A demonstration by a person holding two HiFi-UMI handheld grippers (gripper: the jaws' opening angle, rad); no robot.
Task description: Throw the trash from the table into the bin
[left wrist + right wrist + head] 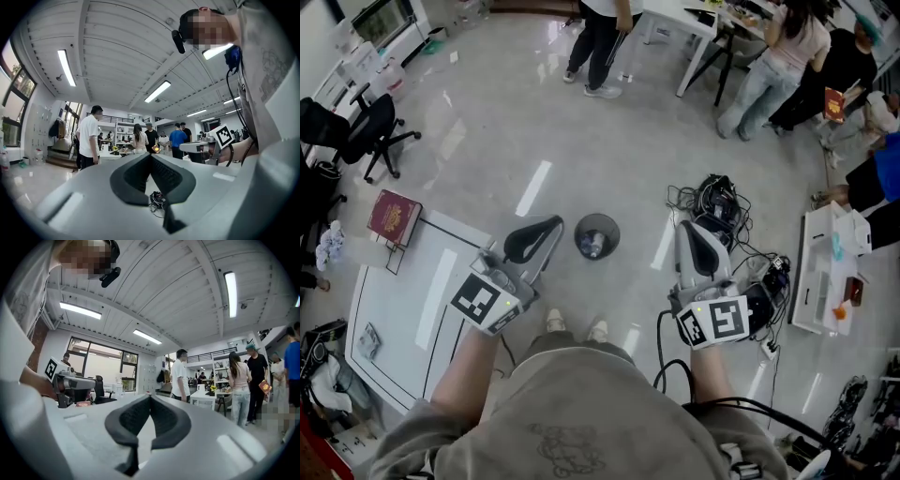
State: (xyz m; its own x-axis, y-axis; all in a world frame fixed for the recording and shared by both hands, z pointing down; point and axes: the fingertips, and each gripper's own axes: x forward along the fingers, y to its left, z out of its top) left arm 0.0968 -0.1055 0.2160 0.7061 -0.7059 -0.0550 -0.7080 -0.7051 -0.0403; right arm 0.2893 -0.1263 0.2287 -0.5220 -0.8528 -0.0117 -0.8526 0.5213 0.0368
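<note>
My left tongs (553,226) and right tongs (691,228) are closed and empty, flanking the bin (579,235). Next, I reckon, comes turning to the tabletop (403,309) for trash.

The left tongs (555,223) sit at centre left of the head view and the right tongs (687,225) at centre right. They are well apart and held level. The left pair angles toward the upper right, and the right pair points straight up the frame. Each pair's jaws meet at the tips with nothing between them. The left forearm (461,380) and right forearm (712,375) run bare to the sleeves at the lower edge.
</note>
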